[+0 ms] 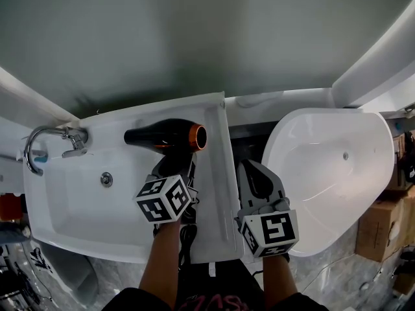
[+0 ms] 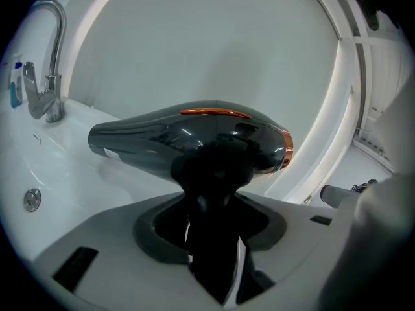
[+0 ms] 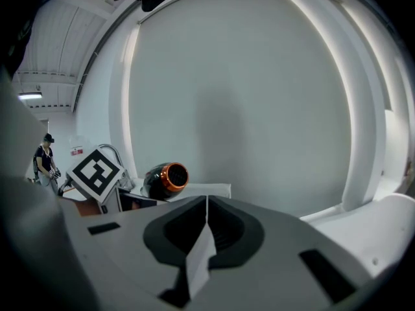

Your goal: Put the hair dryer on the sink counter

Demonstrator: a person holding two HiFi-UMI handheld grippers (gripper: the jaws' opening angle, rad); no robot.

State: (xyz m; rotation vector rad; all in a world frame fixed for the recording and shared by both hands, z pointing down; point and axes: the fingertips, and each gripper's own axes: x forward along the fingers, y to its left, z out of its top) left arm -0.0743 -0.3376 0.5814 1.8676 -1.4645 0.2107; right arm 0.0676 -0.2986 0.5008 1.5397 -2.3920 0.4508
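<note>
A black hair dryer (image 1: 162, 136) with an orange ring at its mouth lies crosswise over the back ledge of the white sink (image 1: 65, 232), nozzle toward the faucet. My left gripper (image 1: 174, 164) is shut on its black handle, which fills the space between the jaws in the left gripper view (image 2: 211, 238). There the dryer's body (image 2: 194, 141) hangs just over the counter; I cannot tell if it touches. My right gripper (image 1: 251, 170) hovers right of the sink, jaws shut and empty (image 3: 206, 225). The dryer's orange mouth (image 3: 165, 179) shows to its left.
A chrome faucet (image 1: 45, 141) stands at the sink's back left corner. A white bathtub (image 1: 337, 173) sits to the right, a cardboard box (image 1: 382, 225) beyond it. The dryer's dark cord (image 1: 185, 238) trails down by my left wrist. A person (image 3: 45, 161) stands far off.
</note>
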